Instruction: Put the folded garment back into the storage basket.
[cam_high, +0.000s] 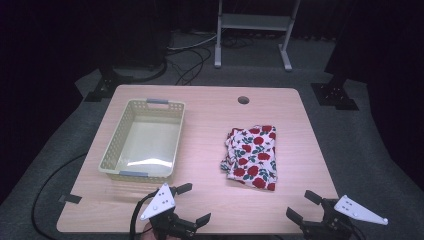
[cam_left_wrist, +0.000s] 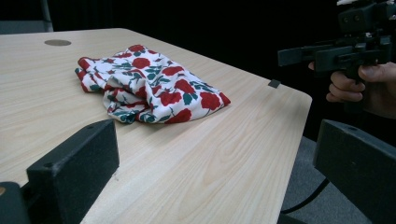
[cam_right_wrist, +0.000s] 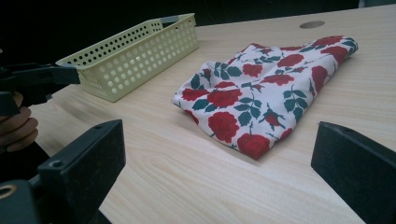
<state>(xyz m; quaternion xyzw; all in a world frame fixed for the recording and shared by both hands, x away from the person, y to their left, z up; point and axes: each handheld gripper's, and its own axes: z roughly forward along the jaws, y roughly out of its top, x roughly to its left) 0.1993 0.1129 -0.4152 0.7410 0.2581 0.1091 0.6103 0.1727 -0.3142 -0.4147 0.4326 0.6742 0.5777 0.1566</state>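
I've got both claws at the bottom of the high view — left gripper (cam_high: 195, 202) and right gripper (cam_high: 304, 206), jaws spread wide, holding nothing. The folded white cloth with red roses (cam_high: 252, 156) lies centre-right on the pale wooden table (cam_high: 210, 125); the yellow perforated plastic basket (cam_high: 144, 140) sits centre-left.

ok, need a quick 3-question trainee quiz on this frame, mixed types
1. True or false: the cloth lies inside the basket.
2. The left claw is: A) open, B) shut on the cloth, C) shut on the basket.
3. Fill in: the cloth's print shows red ____.

Key: 1 false, it lies on the table beside the basket. 2 A; the right claw is open too. 3 roses.
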